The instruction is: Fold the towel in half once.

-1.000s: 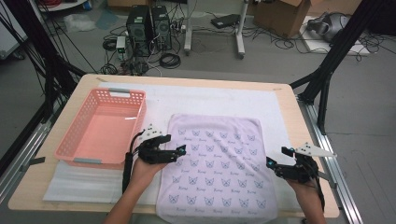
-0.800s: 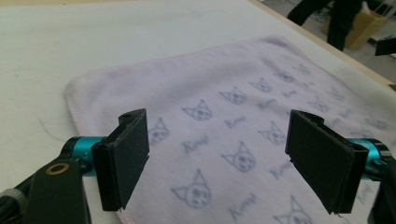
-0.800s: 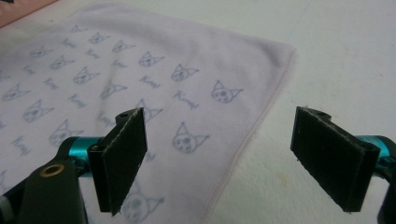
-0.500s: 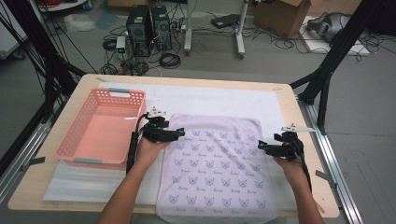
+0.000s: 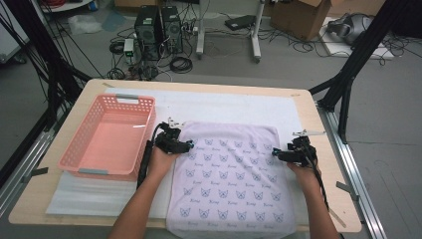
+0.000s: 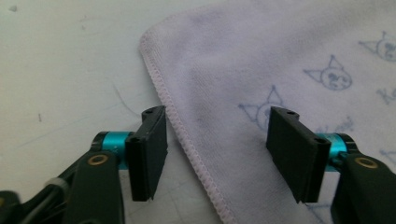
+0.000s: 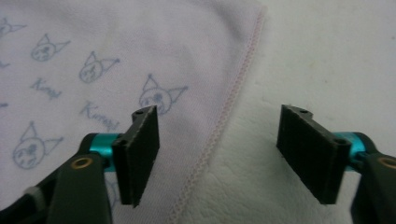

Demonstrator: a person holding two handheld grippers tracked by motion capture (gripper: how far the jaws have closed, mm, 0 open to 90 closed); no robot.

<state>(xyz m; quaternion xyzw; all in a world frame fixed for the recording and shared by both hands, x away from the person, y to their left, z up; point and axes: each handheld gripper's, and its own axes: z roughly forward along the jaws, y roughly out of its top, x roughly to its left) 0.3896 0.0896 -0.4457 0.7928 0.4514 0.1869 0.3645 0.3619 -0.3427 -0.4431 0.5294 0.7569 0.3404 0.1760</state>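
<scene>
At the left of the high view sits the pink basket point(image 5: 107, 137), on the white mat point(image 5: 229, 107). Just right of it my left gripper point(image 5: 188, 146) straddles the left hem of the lilac towel point(image 5: 234, 174), which lies flat at centre. Its jaws have just been closing but stand apart, clamping nothing. At right, my right gripper point(image 5: 275, 155) straddles the right hem likewise, narrowing yet unclenched.
</scene>
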